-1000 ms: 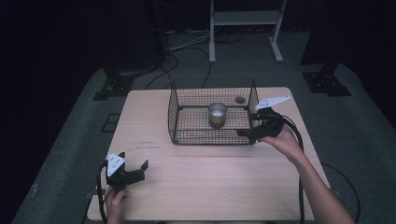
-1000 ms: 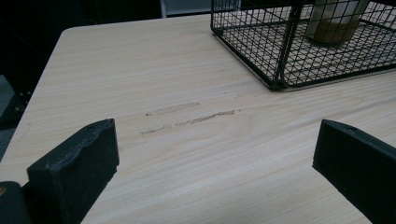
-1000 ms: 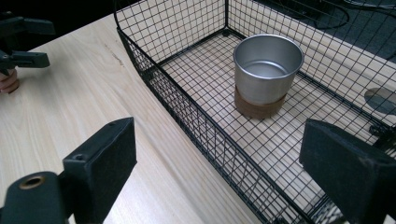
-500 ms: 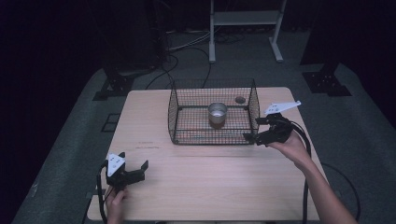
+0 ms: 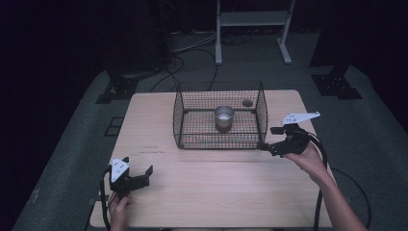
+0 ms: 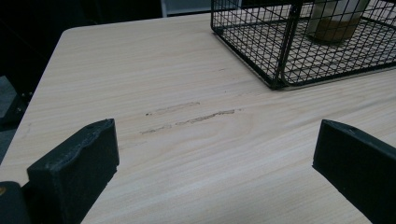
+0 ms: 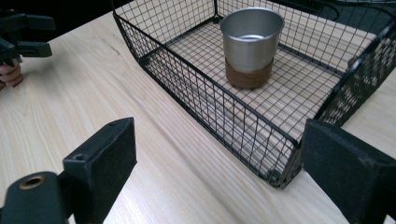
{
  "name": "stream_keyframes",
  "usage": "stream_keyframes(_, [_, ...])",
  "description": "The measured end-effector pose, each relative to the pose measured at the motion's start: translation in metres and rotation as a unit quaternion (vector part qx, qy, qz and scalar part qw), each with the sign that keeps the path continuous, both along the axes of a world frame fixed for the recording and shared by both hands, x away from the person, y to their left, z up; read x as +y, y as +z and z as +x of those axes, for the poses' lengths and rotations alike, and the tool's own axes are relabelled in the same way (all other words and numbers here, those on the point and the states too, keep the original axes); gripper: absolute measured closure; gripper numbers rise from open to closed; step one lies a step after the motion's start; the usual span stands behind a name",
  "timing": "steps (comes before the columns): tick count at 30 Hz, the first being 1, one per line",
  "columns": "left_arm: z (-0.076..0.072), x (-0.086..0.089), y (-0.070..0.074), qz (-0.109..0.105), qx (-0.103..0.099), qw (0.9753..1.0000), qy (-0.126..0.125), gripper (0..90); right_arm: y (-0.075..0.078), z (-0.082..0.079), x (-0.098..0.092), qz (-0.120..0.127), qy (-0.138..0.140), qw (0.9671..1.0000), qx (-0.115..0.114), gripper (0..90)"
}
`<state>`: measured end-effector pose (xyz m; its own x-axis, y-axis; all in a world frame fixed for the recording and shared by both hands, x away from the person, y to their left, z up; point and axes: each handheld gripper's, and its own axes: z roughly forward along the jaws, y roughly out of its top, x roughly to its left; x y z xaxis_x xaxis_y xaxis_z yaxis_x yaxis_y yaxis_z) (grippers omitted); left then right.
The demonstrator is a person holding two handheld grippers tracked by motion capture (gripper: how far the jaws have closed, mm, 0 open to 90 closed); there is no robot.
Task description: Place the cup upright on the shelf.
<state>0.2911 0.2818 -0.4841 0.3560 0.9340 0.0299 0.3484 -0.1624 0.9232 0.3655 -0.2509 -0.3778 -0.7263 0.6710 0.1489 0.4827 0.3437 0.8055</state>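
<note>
1. Hidden or cut off: in the left gripper view the cup (image 6: 337, 18) is cut by the top edge, with only its lower part showing through the mesh. In the high view, a small dark object (image 5: 247, 102) lies on the table just behind the basket; what it is cannot be made out. The person's arms are cut off at the bottom edge.
2. Writing: no readable brand or label shows on the cup, the basket or the grippers. Faint dark scuff marks (image 6: 189, 117) run across the table (image 5: 216, 192); they are not lettering.
3. Count: one wire basket (image 5: 180, 120), one metal cup with a brown band at its base, two grippers, one table.
4. Cup position: it stands upright inside the basket, on the mesh floor, toward the back wall.
5. Left gripper (image 5: 137, 174): jaws wide apart, holding nothing, low over the near left part of the table, well apart from the basket.
6. Right gripper (image 5: 270, 138): jaws wide apart, holding nothing, just beside the basket's near right corner. Contact with the wire cannot be told.
</note>
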Motion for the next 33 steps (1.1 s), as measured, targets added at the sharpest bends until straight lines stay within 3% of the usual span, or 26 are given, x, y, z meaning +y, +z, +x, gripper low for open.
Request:
stream_keyframes(14, [0.000,-0.001,0.000,0.001,-0.001,1.0000,0.001,0.0,-0.016,-0.013,-0.017,0.009,-0.009,0.9999,0.007,10.2])
stream_keyframes(28, [0.000,-0.001,0.000,0.002,-0.002,1.0000,0.001,0.0,-0.030,-0.028,-0.020,0.008,-0.005,0.9999,0.010,10.2])
stream_keyframes(33, [0.001,-0.001,0.000,0.003,-0.001,1.0000,0.001,0.0,-0.036,-0.042,-0.019,0.016,-0.001,0.9999,0.005,10.1])
